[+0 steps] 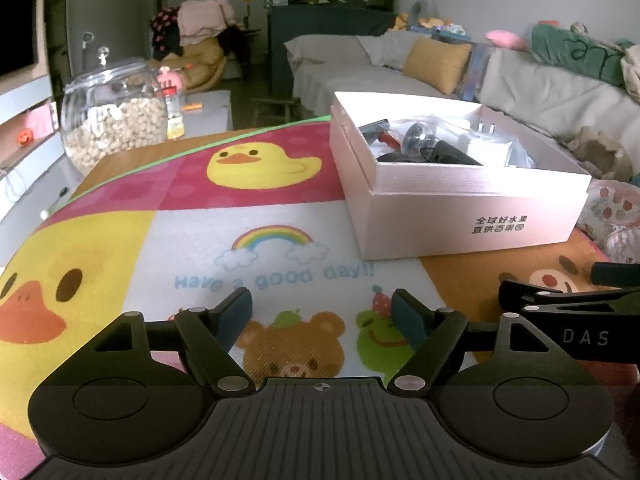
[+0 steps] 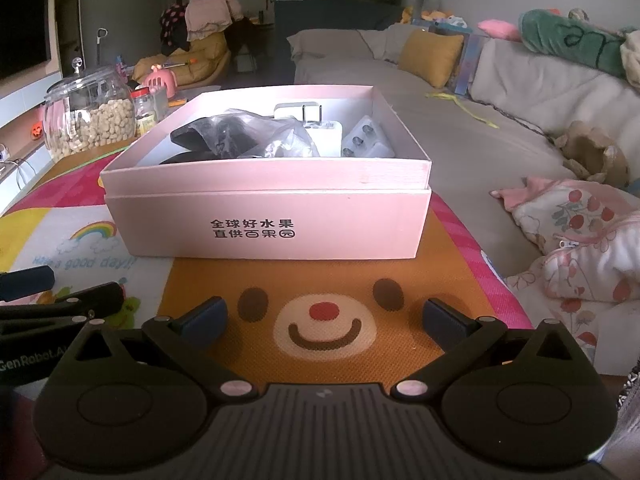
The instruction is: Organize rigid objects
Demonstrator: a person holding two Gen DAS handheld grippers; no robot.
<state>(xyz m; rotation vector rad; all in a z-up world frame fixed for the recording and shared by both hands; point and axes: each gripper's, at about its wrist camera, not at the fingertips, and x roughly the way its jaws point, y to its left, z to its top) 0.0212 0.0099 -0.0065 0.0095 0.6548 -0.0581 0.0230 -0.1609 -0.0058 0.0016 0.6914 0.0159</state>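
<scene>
Both tools are spread wide with nothing between the pads. Your left gripper (image 1: 322,314) hovers low over the cartoon play mat (image 1: 192,224), above the rainbow print. Your right gripper (image 2: 324,320) sits just beside it over the bear face, squared up to the box.

The pink box (image 2: 276,216) stands on the mat directly ahead of the right gripper and to the right of the left one. Its lid is off. The items to sort lie inside it: a black object in a clear plastic bag (image 2: 224,132) toward the left, a white charger (image 2: 316,124) with its prongs up near the back wall, and a clear blister pack (image 2: 366,140) on the right. A small red part (image 1: 390,139) shows in the left view only; what it belongs to cannot be made out.

Procedure for the next pick:
1. Lift the right gripper above the front wall before moving forward; a low approach will likely push the box.
2. Choose the charger or blister pack first. Both appear rigid and are uncovered.
3. Avoid closing on loose bag film, which may slip.
4. Keep the left gripper clear of the right gripper's path.

Beyond the box stand a glass jar (image 2: 88,116) and the sofa (image 2: 500,92).
</scene>
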